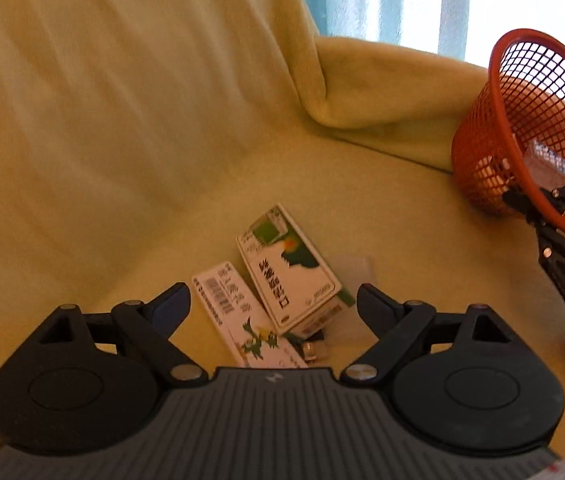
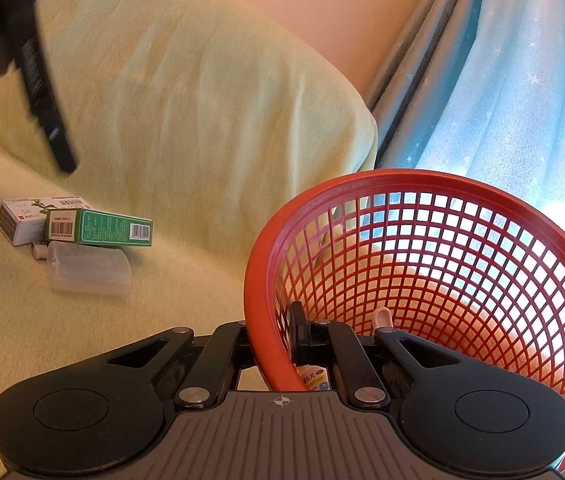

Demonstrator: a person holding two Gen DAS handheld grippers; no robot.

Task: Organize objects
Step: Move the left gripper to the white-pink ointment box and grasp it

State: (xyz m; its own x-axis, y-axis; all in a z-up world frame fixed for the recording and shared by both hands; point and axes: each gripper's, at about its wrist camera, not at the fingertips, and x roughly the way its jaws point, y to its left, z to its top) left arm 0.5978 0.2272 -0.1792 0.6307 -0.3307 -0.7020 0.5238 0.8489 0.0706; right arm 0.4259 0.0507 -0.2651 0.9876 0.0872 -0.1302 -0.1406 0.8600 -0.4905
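The right gripper [image 2: 302, 340] clamps the red mesh basket's [image 2: 422, 184] rim, a few small items already inside; left of the basket, the left gripper [image 1: 274, 300] hangs wide open over two medicine boxes [image 1: 290, 268] and a clear plastic cup [image 2: 88, 268] awaiting collection

Barcodes are printed on the green box [image 2: 98, 227] and the white box [image 2: 22, 218] (digits too blurred); Chinese characters on a packet [image 2: 315, 380] in the basket [image 2: 482, 280] stay unclear.
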